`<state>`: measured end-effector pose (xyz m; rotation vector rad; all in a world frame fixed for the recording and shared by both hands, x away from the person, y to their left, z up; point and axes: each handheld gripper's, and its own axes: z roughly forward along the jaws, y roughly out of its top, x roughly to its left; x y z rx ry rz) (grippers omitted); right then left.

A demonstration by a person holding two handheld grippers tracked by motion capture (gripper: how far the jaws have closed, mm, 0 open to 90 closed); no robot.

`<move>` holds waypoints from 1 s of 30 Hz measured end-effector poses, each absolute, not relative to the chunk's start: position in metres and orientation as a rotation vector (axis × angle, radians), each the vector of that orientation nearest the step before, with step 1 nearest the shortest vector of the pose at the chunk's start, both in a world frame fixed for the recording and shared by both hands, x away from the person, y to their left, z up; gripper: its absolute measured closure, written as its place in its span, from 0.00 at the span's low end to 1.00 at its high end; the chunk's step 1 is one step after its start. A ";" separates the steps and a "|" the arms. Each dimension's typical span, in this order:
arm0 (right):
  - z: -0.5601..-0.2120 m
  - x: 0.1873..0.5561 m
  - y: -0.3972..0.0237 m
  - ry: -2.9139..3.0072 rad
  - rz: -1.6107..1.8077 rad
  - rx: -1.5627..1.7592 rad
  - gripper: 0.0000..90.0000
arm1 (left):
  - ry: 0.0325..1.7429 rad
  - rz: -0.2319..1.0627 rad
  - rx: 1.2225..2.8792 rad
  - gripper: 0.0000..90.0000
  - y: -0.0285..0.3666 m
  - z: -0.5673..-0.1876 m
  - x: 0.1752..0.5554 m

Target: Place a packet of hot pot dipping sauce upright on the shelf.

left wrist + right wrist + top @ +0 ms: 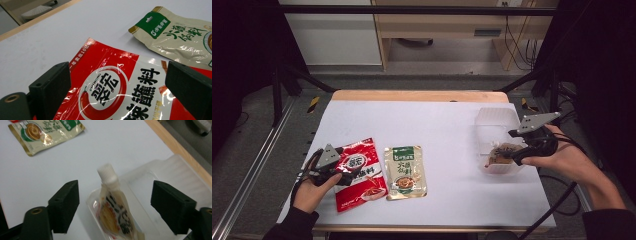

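The right gripper (113, 207) holds its jaws spread wide over a clear plastic tray (172, 173) at the table's right side. A white-capped spouted sauce pouch (113, 207) lies in the tray, between the jaws but touched by neither. The left gripper (117, 92), jaws also spread, hovers over a glossy red seasoning packet (110, 87) beside a beige packet (180, 37).
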<state>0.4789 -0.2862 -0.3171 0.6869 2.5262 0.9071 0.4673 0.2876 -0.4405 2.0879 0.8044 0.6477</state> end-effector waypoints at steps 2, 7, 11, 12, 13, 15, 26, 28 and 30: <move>-0.311 0.475 -0.275 2.499 0.916 0.661 0.22 | 0.803 0.642 2.091 0.07 0.287 -0.440 0.467; -0.300 0.460 -0.236 2.422 0.933 0.625 0.19 | 0.809 0.609 2.112 0.07 0.284 -0.437 0.467; -0.303 0.448 -0.208 2.377 0.941 0.609 0.20 | 0.816 0.585 2.114 0.07 0.281 -0.434 0.468; -0.304 0.445 -0.201 2.367 0.952 0.615 0.20 | 0.816 0.585 2.114 0.07 0.281 -0.434 0.468; -0.306 0.443 -0.195 2.356 0.958 0.614 0.20 | 0.802 0.572 2.121 0.07 0.279 -0.433 0.470; -0.312 0.440 -0.182 2.344 0.977 0.621 0.20 | 0.792 0.559 2.126 0.07 0.275 -0.434 0.472; -0.359 0.430 -0.129 2.330 1.027 0.658 0.25 | 0.731 0.516 2.142 0.07 0.249 -0.428 0.485; -0.369 0.431 -0.120 2.336 1.043 0.667 0.27 | 0.711 0.505 2.161 0.07 0.243 -0.427 0.490; -0.378 0.433 -0.111 2.336 1.071 0.685 0.30 | 0.701 0.483 2.183 0.07 0.237 -0.429 0.497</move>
